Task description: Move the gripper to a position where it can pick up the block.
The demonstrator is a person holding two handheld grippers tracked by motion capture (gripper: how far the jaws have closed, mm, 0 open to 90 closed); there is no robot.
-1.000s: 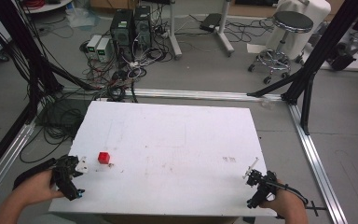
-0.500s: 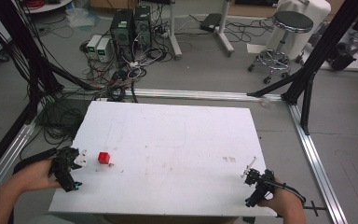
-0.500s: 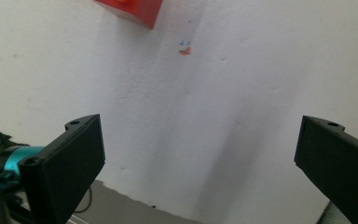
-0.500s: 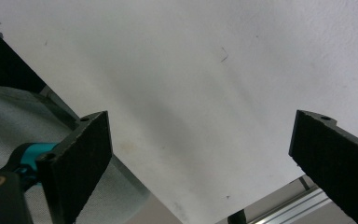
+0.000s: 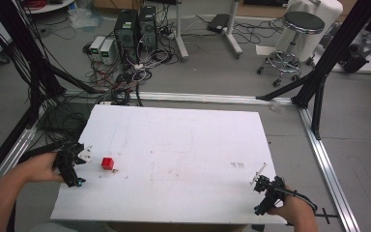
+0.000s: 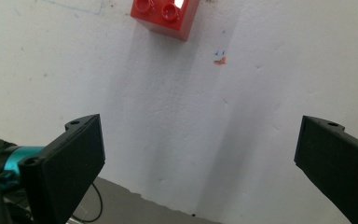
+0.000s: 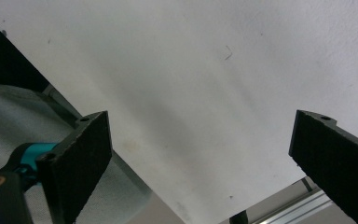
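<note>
A small red brick (image 5: 107, 163) with two studs lies on the white table (image 5: 183, 145) near its left side. It also sits at the top of the left gripper view, red brick (image 6: 164, 16). My left gripper (image 5: 80, 157) is just left of it, apart from it, with its jaws wide open and nothing between them (image 6: 198, 158). My right gripper (image 5: 259, 182) hovers over the table's front right corner. Its jaws stand wide open over bare white surface (image 7: 200, 154).
Black frame posts and aluminium rails (image 5: 326, 159) run around the table. Computers (image 5: 134, 24), tangled cables (image 5: 125, 77) and a stool (image 5: 294, 29) stand on the floor beyond the far edge. The table's front edge (image 7: 135, 182) lies close under the right gripper.
The left gripper has moved forward and up along the table's left edge, closer to the red brick. The right gripper has shifted only slightly.
</note>
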